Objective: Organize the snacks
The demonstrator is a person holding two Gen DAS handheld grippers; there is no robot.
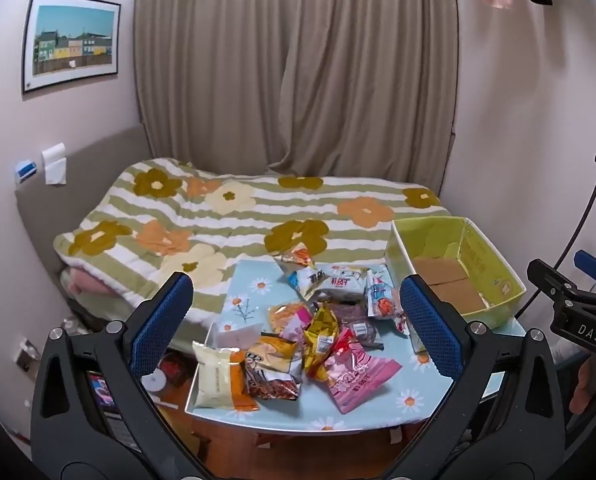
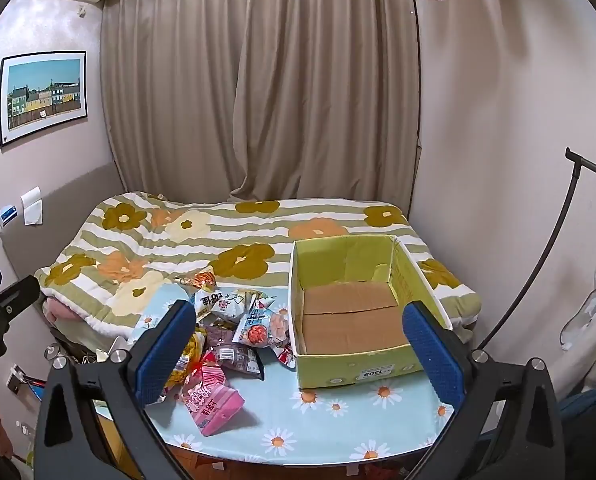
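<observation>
Left gripper [image 1: 296, 320] spread wide, nothing between its blue pads [image 1: 160, 322], hanging above the near edge of the table [image 1: 377, 412] with the heap of snack packets [image 1: 309, 328] seen between its fingers; right gripper [image 2: 299, 348] likewise wide open and holding nothing, hanging over the table with the box [image 2: 353, 364] between its fingers.

Snack packets lie loose in a pile on the left half of the table; a pink packet [image 1: 357, 376] nearest the front edge, a pale yellow packet [image 1: 216, 376] at the left edge, a gold packet [image 1: 321, 330] in the middle, white and blue packets [image 1: 337, 280] at the back; several overlap.

Box just right of the pile, open at the top, yellow-green walls, brown cardboard floor, no packet inside; a white label [image 2: 373, 373] on its front wall.

Table covered with a light blue daisy cloth; behind it, touching, a bed with a striped flower blanket [image 1: 226, 216]; beige curtain [image 1: 298, 72] behind the bed; framed picture [image 1: 72, 42] on the left wall; a black stand [image 2: 553, 240] at the right.
</observation>
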